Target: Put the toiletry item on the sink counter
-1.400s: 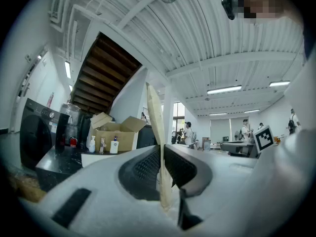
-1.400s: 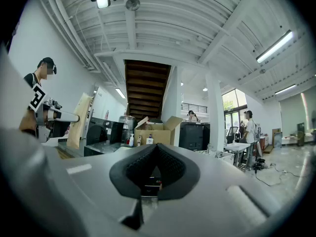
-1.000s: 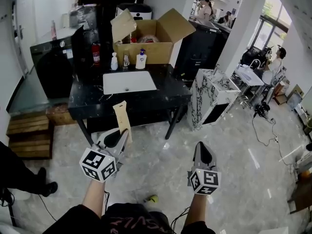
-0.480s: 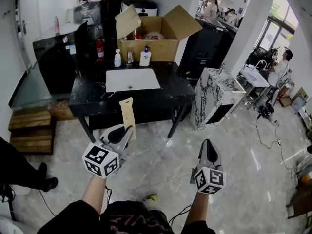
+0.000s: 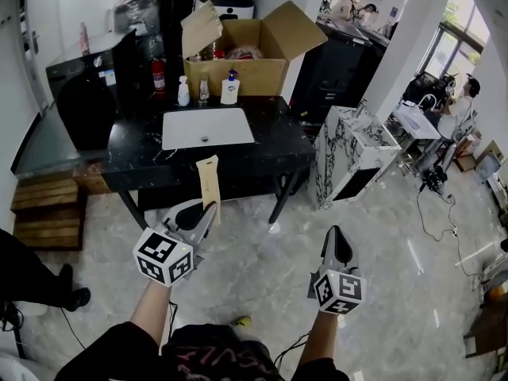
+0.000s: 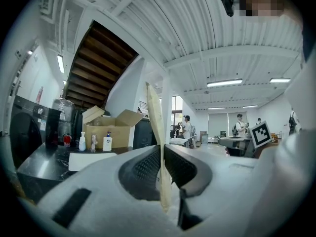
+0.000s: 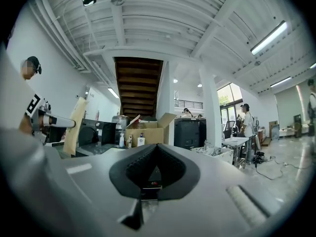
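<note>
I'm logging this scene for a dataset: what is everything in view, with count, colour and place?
Flat paper packet: one, tan, upright in the left jaws
Sink counter: one, black, ahead
Rectangular basin: one, white, in the counter
Plastic bottles: three, two white, one clear, counter's back edge
Open cardboard box: one, brown, behind bottles
Fire extinguisher: one, red, left of box
Marbled cabinet: one, white-grey, right of counter
Left gripper: one, grey, shut on the packet
Right gripper: one, grey, shut, empty

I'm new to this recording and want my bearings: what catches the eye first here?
The left gripper stands out, shut on a flat tan packet that sticks out beyond its jaws. Ahead stands a black sink counter with a white basin, and an open cardboard box at its back edge. The right gripper is shut, empty.
</note>
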